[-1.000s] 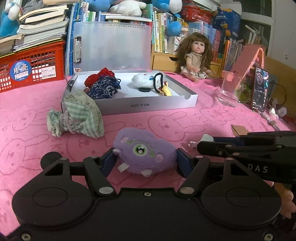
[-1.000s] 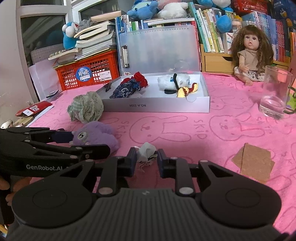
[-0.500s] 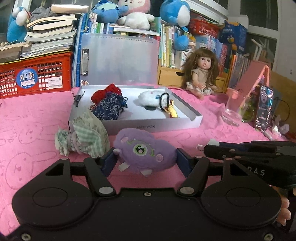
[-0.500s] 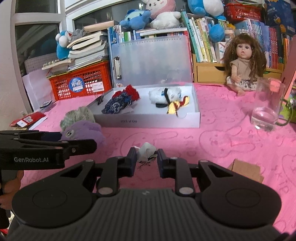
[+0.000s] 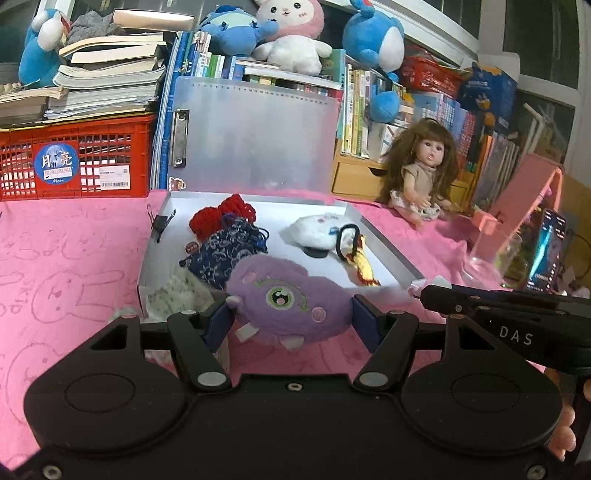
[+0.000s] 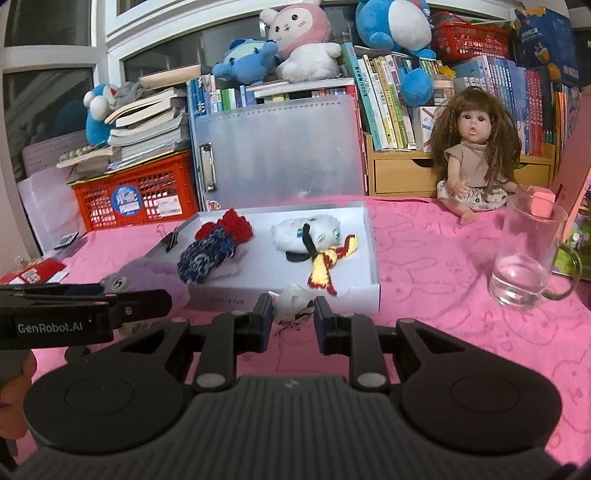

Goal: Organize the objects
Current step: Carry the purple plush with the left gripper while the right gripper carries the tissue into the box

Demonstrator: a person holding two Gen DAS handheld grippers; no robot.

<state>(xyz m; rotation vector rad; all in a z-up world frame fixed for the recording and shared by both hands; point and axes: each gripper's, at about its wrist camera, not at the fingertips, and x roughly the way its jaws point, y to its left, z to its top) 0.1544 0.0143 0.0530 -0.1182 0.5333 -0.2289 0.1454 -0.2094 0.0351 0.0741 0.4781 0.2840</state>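
left wrist view: mounted just behind the left gripper, low over the pink cloth, facing twelve o'clock and tilted down toward the white box, which sits close ahead. right gripper body enters at three o'clock.

right wrist view: mounted just behind the right gripper, same heading and tilt, box close ahead. left gripper body enters at nine o'clock.

shared field: box and contents, upright clear lid, red crate, doll, glass mug, bookshelf with plush toys.
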